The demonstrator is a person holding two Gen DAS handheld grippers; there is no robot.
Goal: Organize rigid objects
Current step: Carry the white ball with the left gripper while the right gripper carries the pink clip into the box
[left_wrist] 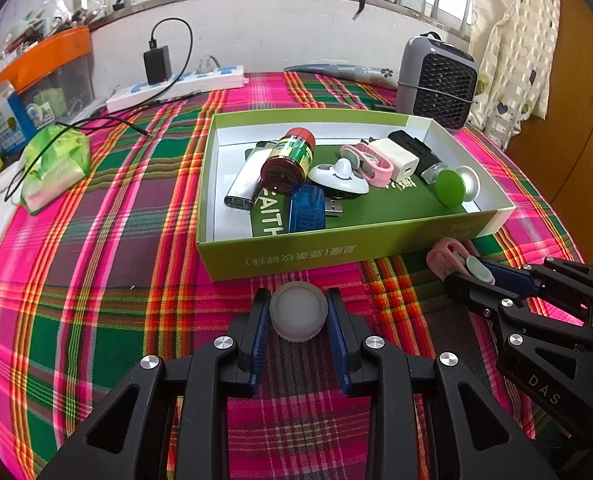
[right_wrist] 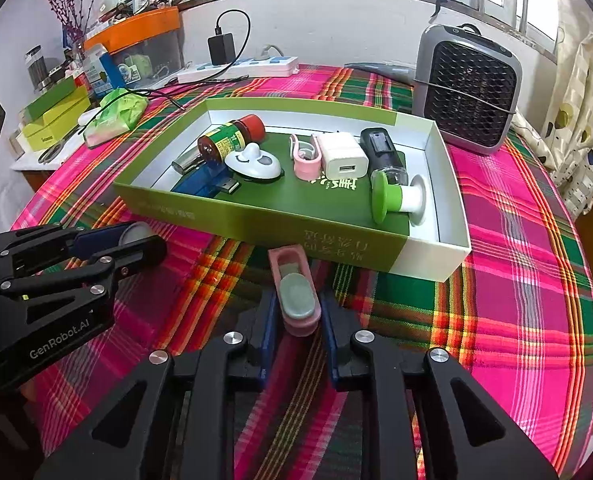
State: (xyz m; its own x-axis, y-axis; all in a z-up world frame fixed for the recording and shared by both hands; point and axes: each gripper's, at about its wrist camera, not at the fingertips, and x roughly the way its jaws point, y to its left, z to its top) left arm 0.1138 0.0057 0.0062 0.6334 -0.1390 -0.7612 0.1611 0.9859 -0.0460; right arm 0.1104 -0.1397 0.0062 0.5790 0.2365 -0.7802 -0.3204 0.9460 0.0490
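Both grippers are mid-pickup in front of the green box (right_wrist: 256,216): the left gripper (left_wrist: 299,308) clamps a round white cap (left_wrist: 299,317), the right gripper (right_wrist: 298,308) pinches a pink clip (right_wrist: 296,300) (both on the cloth). Next, probably lift each into the box.

Plaid-clothed table (left_wrist: 108,320) bearing green box (left_wrist: 336,252)

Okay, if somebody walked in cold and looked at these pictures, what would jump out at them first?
Probably the loud pink-and-green plaid tablecloth, then the green box mid-table, full of small gadgets. In front of it, the left tongs grip a round white cap, the right tongs a pink clip.
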